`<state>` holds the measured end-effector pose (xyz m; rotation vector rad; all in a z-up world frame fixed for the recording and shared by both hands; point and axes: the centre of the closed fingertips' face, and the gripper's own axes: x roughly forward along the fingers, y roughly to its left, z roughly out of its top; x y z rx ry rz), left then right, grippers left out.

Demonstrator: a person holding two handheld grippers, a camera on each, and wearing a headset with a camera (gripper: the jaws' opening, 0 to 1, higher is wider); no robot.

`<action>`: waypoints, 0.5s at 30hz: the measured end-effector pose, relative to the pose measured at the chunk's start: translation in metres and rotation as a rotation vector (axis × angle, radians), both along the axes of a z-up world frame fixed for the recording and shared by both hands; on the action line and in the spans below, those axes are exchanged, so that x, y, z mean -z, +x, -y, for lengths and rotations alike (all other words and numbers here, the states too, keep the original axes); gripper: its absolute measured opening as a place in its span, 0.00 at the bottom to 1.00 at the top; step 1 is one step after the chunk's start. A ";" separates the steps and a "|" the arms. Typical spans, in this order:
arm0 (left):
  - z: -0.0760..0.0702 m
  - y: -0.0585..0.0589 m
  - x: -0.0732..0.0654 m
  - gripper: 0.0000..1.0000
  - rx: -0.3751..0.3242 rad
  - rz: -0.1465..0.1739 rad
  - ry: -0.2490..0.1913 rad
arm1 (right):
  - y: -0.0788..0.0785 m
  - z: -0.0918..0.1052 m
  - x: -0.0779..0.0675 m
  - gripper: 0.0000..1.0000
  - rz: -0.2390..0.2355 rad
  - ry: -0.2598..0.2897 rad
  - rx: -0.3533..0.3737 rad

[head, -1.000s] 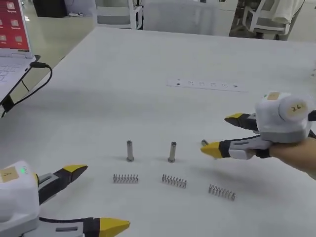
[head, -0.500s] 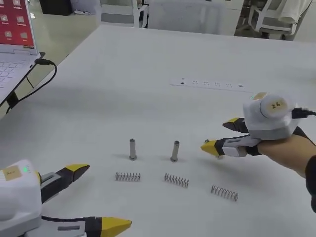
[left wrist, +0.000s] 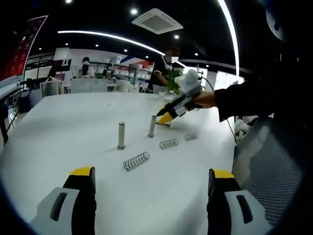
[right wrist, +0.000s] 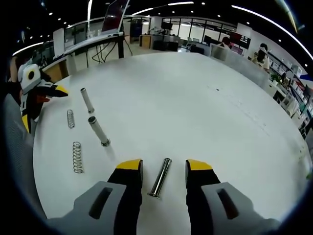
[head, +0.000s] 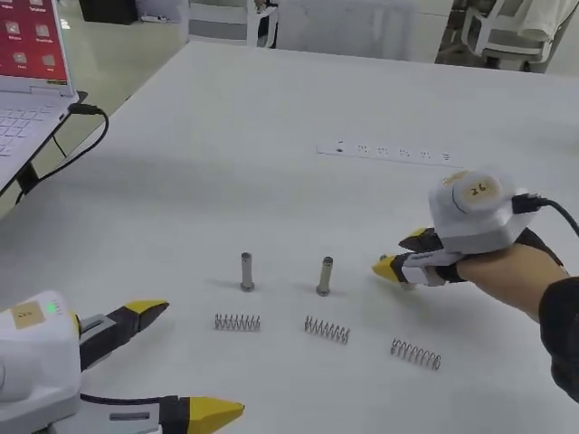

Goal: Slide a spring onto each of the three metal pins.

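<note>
Our right tool (right wrist: 164,165) stands half open astride a short silver metal pin (right wrist: 158,183) on the white desk (right wrist: 176,93); our left tool (left wrist: 152,172) gapes wide, holding nothing.

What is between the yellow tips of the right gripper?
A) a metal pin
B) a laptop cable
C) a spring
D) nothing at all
A: in the right gripper view, a metal pin sits in the gap between the yellow tips of the right gripper, whose jaws stand apart on either side of it.
</note>
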<state>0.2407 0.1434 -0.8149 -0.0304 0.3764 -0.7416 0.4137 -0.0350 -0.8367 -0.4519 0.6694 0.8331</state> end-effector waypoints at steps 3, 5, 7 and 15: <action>0.000 0.000 0.000 0.93 -0.001 0.000 -0.001 | 0.000 -0.001 0.003 0.30 -0.003 -0.013 0.001; -0.001 0.000 0.000 0.93 -0.002 -0.001 -0.001 | 0.001 -0.002 0.005 0.28 -0.006 -0.021 0.003; -0.001 0.000 0.000 0.93 -0.003 -0.001 -0.001 | 0.002 -0.002 0.006 0.25 -0.012 -0.029 0.008; -0.003 0.000 0.000 0.91 -0.003 0.001 -0.007 | 0.002 -0.003 0.008 0.18 -0.050 -0.035 0.041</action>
